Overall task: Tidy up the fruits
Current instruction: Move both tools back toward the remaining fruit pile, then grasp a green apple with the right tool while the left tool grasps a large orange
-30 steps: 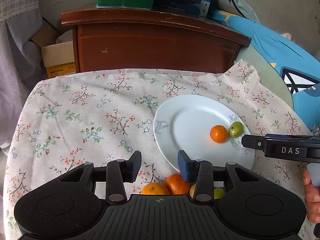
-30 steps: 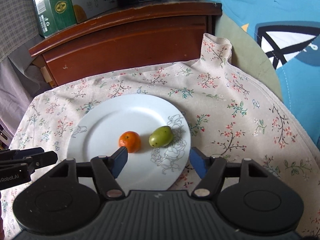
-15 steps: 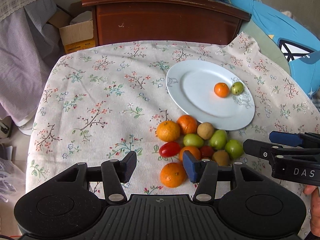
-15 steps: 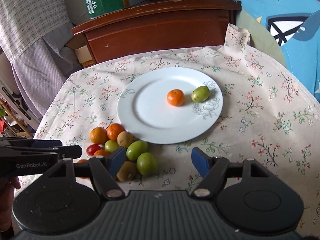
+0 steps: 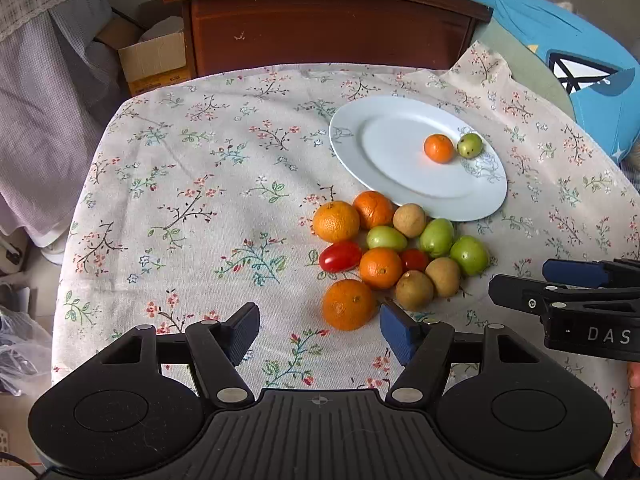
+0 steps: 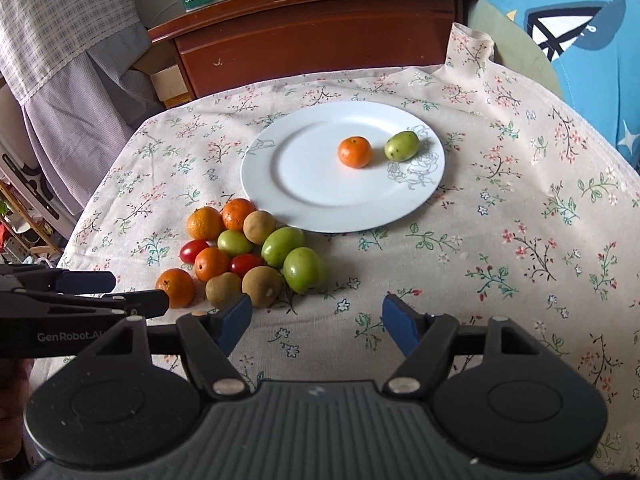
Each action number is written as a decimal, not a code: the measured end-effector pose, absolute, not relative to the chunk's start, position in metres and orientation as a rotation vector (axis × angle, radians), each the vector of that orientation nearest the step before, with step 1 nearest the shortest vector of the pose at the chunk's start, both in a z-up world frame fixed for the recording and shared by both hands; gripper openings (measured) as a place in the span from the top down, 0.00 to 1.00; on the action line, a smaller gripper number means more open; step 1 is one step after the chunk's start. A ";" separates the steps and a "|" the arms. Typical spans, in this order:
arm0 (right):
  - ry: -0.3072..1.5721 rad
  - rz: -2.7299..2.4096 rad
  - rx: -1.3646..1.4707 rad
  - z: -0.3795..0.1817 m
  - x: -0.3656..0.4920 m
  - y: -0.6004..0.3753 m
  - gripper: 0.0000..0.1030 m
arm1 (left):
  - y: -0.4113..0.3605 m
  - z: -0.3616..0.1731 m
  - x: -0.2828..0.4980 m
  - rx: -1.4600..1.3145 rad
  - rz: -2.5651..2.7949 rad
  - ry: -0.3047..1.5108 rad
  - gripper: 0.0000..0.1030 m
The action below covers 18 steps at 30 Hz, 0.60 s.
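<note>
Only 2 fruits sit on the plate (image 6: 320, 208) well ahead of my tongs: a small orange (image 6: 354, 152) and a green fruit (image 6: 401, 145). The pile (image 6: 256, 256) of 12 waits on the tabletop (image 6: 520, 240) just ahead. My left tongs (image 5: 319, 330) and right tongs (image 6: 316, 320) both gape apart, empty, so most remains.

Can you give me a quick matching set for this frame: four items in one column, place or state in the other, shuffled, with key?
Column 1
1. small orange
2. red cherry tomato
3. left gripper
4. cardboard box

Column 2
A. on the floral tablecloth, at the left edge of the fruit pile
B. on the floor beside the wooden cabinet
C. on the white plate, next to a green fruit
D. open, holding nothing

Pairs: 1-C, 2-A, 3-D, 4-B
</note>
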State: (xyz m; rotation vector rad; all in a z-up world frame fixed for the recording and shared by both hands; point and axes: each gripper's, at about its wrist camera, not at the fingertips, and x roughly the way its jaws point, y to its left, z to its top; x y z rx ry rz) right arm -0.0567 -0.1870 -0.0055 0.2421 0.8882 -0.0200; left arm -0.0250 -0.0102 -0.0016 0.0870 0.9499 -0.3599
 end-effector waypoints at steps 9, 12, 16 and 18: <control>0.879 -0.029 0.320 -0.017 -0.042 -0.198 0.51 | -0.018 -0.011 -0.022 0.100 -0.405 0.934 0.37; 0.881 -0.024 0.331 -0.020 -0.040 -0.198 0.53 | -0.019 -0.013 -0.020 0.094 -0.409 0.939 0.39; 0.880 -0.010 0.346 -0.023 -0.037 -0.196 0.57 | -0.022 -0.015 -0.019 0.101 -0.423 0.926 0.40; 0.881 -0.002 0.343 -0.024 -0.035 -0.194 0.57 | -0.025 -0.016 -0.019 0.111 -0.431 0.927 0.44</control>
